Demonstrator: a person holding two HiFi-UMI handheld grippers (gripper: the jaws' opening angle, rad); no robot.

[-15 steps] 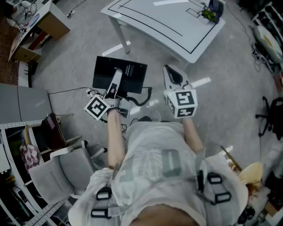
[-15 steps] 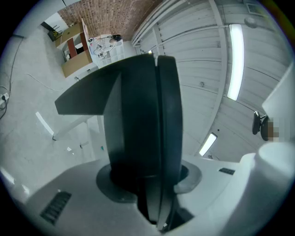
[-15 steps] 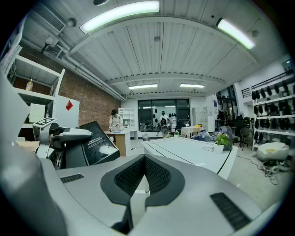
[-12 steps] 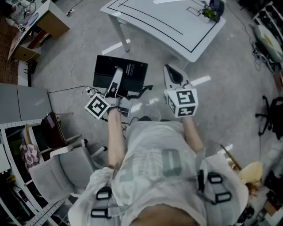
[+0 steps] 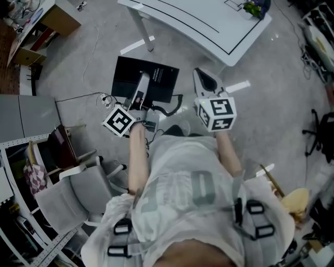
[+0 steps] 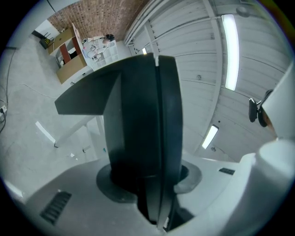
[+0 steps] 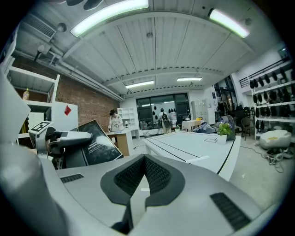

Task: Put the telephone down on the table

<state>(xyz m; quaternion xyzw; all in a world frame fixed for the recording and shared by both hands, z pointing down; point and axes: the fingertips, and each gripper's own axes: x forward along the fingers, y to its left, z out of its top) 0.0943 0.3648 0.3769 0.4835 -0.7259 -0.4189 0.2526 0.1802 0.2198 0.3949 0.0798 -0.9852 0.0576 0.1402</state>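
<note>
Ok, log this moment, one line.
left gripper: jaws shut on flat black rectangular telephone | right gripper: jaws shut, empty | white table: telephone not on it

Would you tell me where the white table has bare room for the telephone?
Most of the table is bare: the whole wide stretch from its near edge and left end across to the plant. Only the far right corner, around the plant, is occupied.

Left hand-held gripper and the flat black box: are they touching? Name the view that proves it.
Touching. The left gripper view shows the flat black box wedged between the jaws of the left hand-held gripper, which press on both its faces with no gap.
</note>
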